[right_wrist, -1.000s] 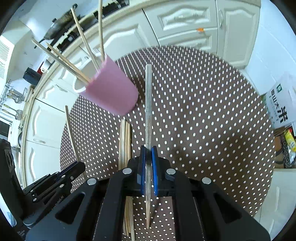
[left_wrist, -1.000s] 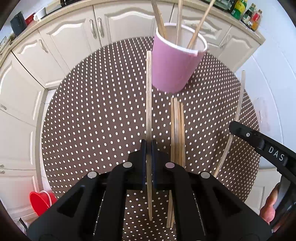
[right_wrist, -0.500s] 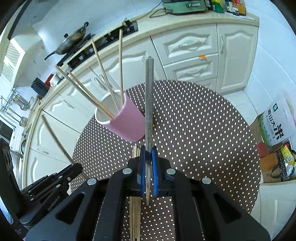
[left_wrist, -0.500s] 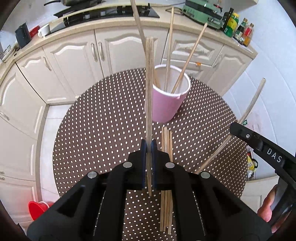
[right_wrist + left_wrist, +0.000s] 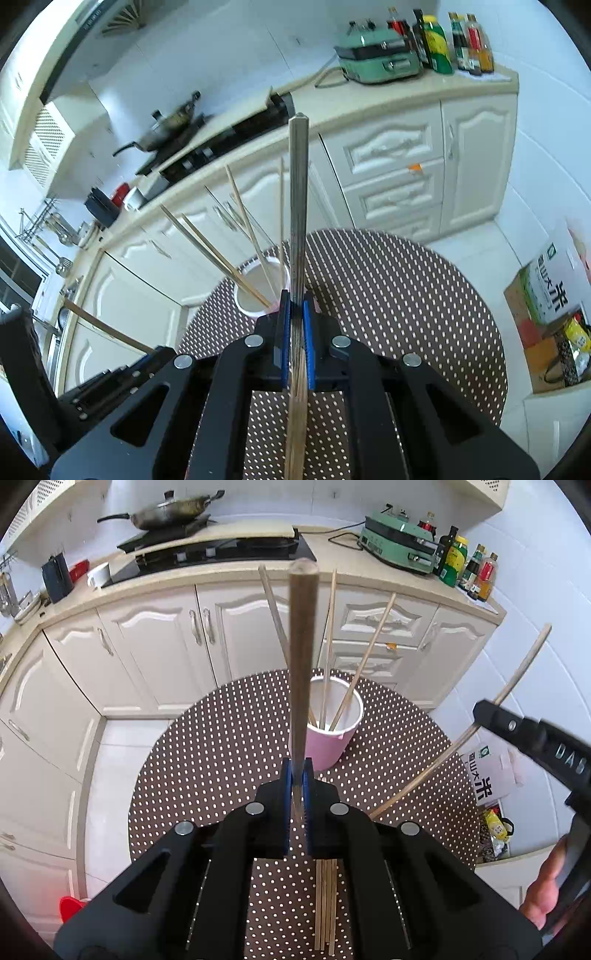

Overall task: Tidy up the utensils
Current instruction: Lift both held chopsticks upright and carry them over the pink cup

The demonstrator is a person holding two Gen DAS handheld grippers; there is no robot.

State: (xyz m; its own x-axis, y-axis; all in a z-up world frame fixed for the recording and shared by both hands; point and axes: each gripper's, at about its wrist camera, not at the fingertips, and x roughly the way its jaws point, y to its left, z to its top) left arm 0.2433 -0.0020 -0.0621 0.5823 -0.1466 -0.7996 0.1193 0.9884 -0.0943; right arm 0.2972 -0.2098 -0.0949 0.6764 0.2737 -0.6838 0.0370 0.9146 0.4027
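chopstick (image 5: 302, 672) clamped in left gripper (image 5: 296, 794); right gripper (image 5: 296, 325) grips another chopstick (image 5: 297, 221), both approx above pink cup (image 5: 332, 738).

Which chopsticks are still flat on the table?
The bundle of chopsticks by the left tongs. The others stand in the pink cup or are gripped in either tongs.
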